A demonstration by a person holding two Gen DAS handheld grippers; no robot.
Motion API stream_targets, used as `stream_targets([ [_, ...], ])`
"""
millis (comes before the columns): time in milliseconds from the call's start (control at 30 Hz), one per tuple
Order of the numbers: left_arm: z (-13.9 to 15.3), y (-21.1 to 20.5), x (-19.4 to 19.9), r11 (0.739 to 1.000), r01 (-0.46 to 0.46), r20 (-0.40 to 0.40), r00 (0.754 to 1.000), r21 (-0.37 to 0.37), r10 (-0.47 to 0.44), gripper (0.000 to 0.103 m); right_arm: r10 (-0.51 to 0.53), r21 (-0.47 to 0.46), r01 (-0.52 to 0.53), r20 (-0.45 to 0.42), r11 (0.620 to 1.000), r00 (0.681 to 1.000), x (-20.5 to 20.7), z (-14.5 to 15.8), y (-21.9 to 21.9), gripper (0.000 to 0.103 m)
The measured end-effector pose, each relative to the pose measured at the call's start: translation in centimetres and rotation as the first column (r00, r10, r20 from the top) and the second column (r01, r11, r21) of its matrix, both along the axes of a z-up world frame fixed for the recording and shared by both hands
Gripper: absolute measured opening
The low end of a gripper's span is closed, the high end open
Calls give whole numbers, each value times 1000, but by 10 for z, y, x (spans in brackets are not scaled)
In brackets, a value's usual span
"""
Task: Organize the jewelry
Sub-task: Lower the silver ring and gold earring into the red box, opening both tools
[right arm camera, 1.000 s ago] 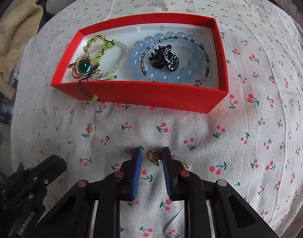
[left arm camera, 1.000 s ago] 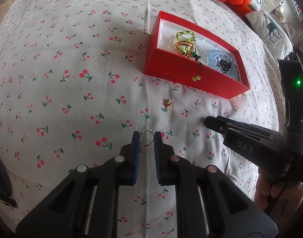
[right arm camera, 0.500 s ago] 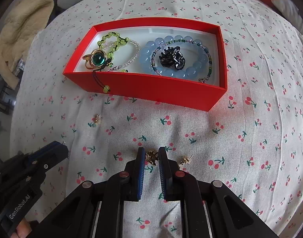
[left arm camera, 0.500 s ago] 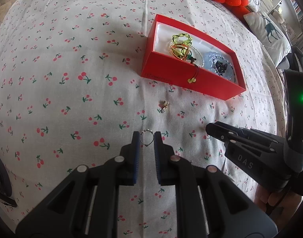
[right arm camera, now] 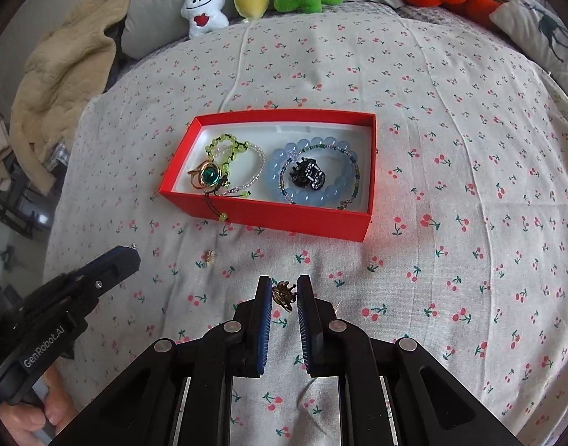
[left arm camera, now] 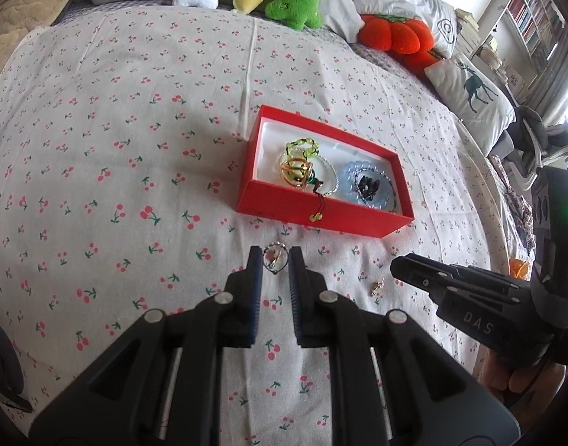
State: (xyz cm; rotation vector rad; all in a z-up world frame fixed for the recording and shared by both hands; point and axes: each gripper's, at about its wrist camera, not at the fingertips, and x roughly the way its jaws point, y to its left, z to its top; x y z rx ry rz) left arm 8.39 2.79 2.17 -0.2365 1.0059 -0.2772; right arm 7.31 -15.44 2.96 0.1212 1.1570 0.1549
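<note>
Two hand-held grippers are in view above a bed with a cherry-print sheet (right arm camera: 451, 119). The left hand-held gripper (left arm camera: 276, 264) is closed on one thin silver ring (left arm camera: 274, 258), held clear of the sheet. The right hand-held gripper (right arm camera: 284, 293) is closed on one small bronze-coloured ornament (right arm camera: 283, 294).

One red box (right arm camera: 269, 219) rests on the sheet and contains:
- one blue bead bracelet (right arm camera: 310, 195);
- one black hair claw (right arm camera: 307, 176);
- one green-stone ring (right arm camera: 209, 175).

One small gold earring (right arm camera: 208, 257) lies on the sheet near the box.

1 red box (right arm camera: 276, 219), 4 plush toys (right arm camera: 204, 9), 2 grippers (right arm camera: 284, 293), 2 loose earrings (right arm camera: 208, 257)
</note>
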Motion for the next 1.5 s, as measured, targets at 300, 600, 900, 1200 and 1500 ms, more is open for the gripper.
stream_targets([
  [300,5,-16,20,998,34,140,989,48,-41,15,-45,19,45,6,999,999,12,4,-12,14],
  [600,-6,-29,40,993,4,179,984,116,-25,16,-61,46,60,35,997,998,13,8,-20,14],
  [900,0,-28,32,984,7,198,979,178,-43,27,-62,69,55,99,996,993,33,14,-12,14],
  [1200,-3,1,20,982,-32,139,990,188,6,44,-24,48,17,137,999,990,61,6,16,14],
  [1500,-15,18,17,980,-41,62,998,196,30,48,-35,47,29,136,998,990,81,-7,38,14],
])
